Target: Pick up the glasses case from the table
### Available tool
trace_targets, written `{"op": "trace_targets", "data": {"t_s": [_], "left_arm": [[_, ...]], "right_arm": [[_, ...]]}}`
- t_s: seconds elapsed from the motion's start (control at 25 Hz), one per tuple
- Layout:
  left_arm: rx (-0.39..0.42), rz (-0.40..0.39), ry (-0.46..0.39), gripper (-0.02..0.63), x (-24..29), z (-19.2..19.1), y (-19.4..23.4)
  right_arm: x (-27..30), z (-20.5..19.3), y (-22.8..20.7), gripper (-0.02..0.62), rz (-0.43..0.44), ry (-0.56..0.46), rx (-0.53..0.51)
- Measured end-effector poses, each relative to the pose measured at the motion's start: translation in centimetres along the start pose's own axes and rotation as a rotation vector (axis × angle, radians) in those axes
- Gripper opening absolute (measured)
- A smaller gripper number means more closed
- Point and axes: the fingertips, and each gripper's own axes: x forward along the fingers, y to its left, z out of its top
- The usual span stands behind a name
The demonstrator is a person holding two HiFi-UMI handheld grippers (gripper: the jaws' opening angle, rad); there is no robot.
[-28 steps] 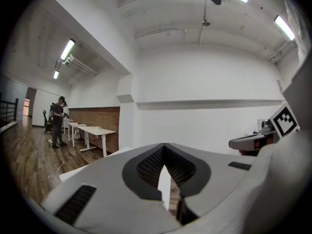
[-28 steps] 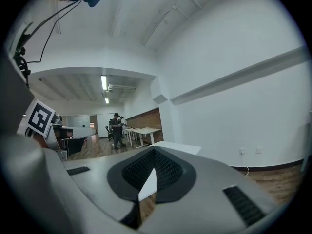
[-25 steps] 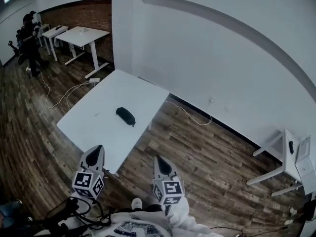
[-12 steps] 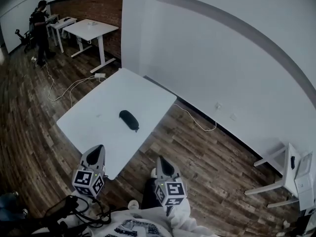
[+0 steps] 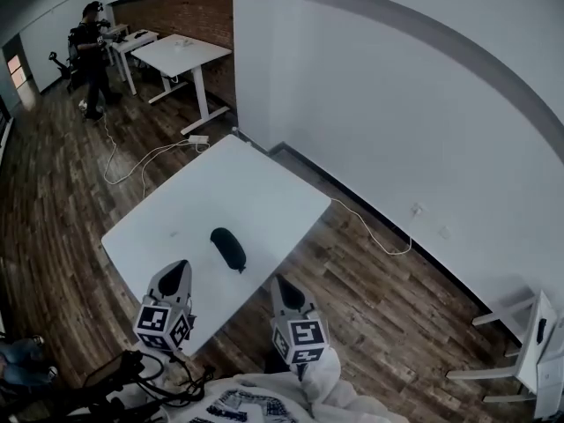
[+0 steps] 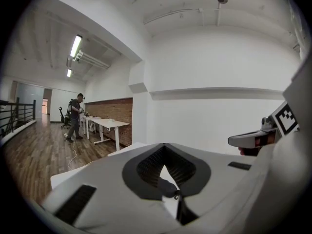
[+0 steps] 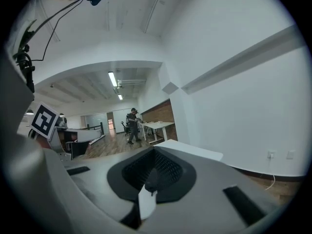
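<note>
Both of my grippers have come closer to the table since a second ago, and the glasses case now sits lower in the head view, nearer to my tips. My left gripper [image 6: 166, 165] has its jaws drawn fully together with nothing held between them, and my right gripper [image 7: 150, 173] looks the same, its dark ribbed pads meeting at the tip with nothing gripped. From above, the left gripper [image 5: 174, 270] reaches in over the near corner of the white table [image 5: 256, 179], while the right gripper [image 5: 284, 283] hangs just off the table's near edge, over the wooden floor [image 5: 379, 298]. The glasses case [image 5: 228, 248], dark and oblong, lies flat on the tabletop a little ahead of my tips and between them, apart from both. A plain white wall [image 5: 423, 104] runs along the table's far side, with a cable [image 5: 374, 232] trailing along the floor at its foot. Further off, another cable [image 5: 141, 159] snakes over the floor towards a second white table [image 5: 181, 53] set by a brick wall [image 5: 189, 9], and a person [image 5: 91, 47] stands there beside it.
</note>
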Motion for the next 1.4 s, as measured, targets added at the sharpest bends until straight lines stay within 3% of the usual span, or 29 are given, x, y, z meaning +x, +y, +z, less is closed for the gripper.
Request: {"op": "trace_targets", "data": {"t_s": [0.36,0.84,1.12,1.4], "left_arm": [[-0.013,0.107,0.017,0.025,7.6,1.3,-2.3],[-0.05,0.226,0.061,0.023,8.9,0.9,0.0],[-0.085,0.234,0.093,0.023,9.8,-0.4,1.0],[-0.133,0.175,0.142,0.023,11.2,-1.7,1.1]], "right_arm": [[6.9,1.8,-7.4,0.006,0.115,0.031,0.011],[12.1,2.1,-7.8,0.006,0.222,0.072,0.014],[13.4,1.6,-7.4,0.006,0.226,0.097,0.0],[14.3,1.9,-6.8,0.006,0.197,0.093,-0.004]]}}
